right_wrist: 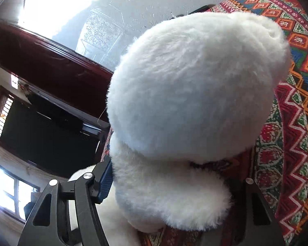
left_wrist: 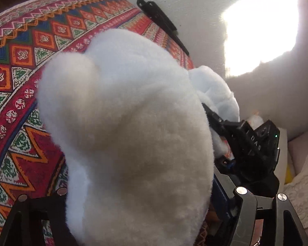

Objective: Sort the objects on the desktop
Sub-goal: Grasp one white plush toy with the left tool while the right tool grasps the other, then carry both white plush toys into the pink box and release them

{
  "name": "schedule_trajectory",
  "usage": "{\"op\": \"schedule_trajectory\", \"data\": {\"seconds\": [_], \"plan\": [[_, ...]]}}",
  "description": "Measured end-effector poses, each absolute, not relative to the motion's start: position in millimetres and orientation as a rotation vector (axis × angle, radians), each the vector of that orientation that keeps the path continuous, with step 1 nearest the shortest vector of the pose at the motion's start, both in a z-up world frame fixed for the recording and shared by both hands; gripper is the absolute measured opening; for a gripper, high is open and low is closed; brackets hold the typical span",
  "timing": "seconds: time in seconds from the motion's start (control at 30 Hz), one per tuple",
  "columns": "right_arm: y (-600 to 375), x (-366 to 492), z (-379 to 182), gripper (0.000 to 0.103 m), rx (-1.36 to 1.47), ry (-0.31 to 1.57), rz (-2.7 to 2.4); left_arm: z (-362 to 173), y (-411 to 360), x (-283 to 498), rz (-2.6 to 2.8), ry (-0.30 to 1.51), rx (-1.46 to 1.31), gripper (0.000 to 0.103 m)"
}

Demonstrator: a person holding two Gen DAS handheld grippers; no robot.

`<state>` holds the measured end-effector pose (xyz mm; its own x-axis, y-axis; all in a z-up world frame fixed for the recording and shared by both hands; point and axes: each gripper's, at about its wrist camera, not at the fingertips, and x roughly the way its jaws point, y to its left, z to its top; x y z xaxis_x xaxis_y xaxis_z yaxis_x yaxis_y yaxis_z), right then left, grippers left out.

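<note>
A white plush toy (left_wrist: pixel 129 135) fills the centre of the left wrist view and is held between the fingers of the left hand-held gripper (left_wrist: pixel 145 215), which is pinched onto its fur at the lower edge of the frame. A patterned tablecloth (left_wrist: pixel 20 65) in red, orange, green and blue is seen behind it on the left, covering the table. A black clip-like object (left_wrist: pixel 160 20) lies at the cloth's upper edge, against a white wall (left_wrist: pixel 195 4). The right hand-held gripper (left_wrist: pixel 254 143) is seen at the right of the frame, touching the toy's far side.

In the right wrist view, the same plush toy (right_wrist: pixel 195 86) occupies the centre and is clamped between the fingers of the right hand-held gripper (right_wrist: pixel 170 196). A dark wooden door frame (right_wrist: pixel 41 61) is visible at the left.
</note>
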<state>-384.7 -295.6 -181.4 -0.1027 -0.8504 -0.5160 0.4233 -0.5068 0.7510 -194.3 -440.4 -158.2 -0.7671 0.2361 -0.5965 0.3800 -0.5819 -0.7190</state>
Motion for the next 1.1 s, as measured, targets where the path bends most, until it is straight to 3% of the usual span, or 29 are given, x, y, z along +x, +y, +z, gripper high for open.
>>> {"op": "schedule_trajectory", "data": {"seconds": [0.27,0.67,0.9,1.1], "plan": [[-187,-337,-139,0.066,1.197,-0.608,-1.803,-116,-354,-159,-2.674,1.402,1.004,0.078],[26,-221,-65,0.066,1.041,-0.407,-2.146,-68,-177,-116,-2.923,1.252,1.247,0.078],[151,-171,-42,0.066,0.981,-0.466,-2.305,-30,-74,-116,-3.106,1.041,1.355,0.078],[246,-134,5,0.066,0.849,-0.448,-2.486,26,14,-152,-3.314,0.639,1.284,0.078]]}}
